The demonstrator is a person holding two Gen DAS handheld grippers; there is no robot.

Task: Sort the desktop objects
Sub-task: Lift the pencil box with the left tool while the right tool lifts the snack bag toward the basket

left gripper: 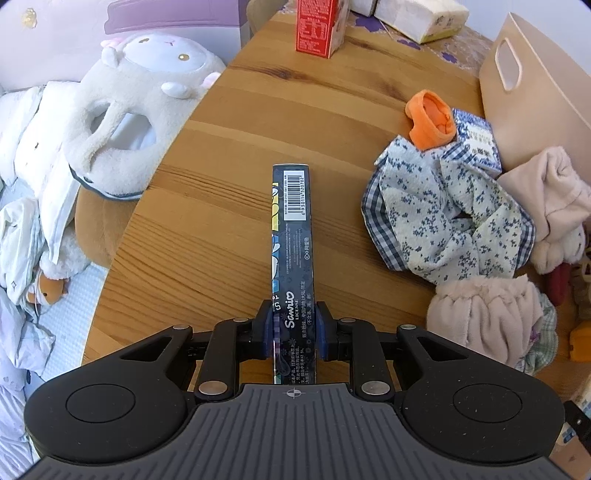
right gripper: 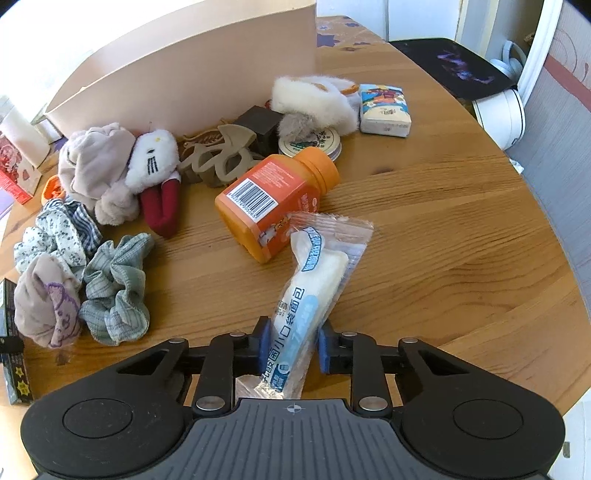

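My left gripper (left gripper: 294, 328) is shut on a thin dark box (left gripper: 293, 236) with a barcode and Sanrio print, held on edge and reaching out over the wooden table (left gripper: 229, 155). My right gripper (right gripper: 291, 349) is shut on a clear-wrapped white bread packet (right gripper: 314, 280) with blue print, whose far end lies by an orange bottle (right gripper: 273, 199) on its side. Scrunchies lie in a pile: a blue floral one (left gripper: 443, 218), a pink one (left gripper: 487, 314), a grey-green one (right gripper: 114, 291). A beige paper bag (right gripper: 192, 70) stands behind them.
A red carton (left gripper: 317, 27) and tissue packs (left gripper: 421, 16) stand at the table's far end. A white plush toy (left gripper: 140, 110) sits off the left edge. A beige hair claw (right gripper: 221, 155), a white fluffy item (right gripper: 314, 99), a round tin (right gripper: 310, 142) and a tissue packet (right gripper: 386, 110) lie near the bag.
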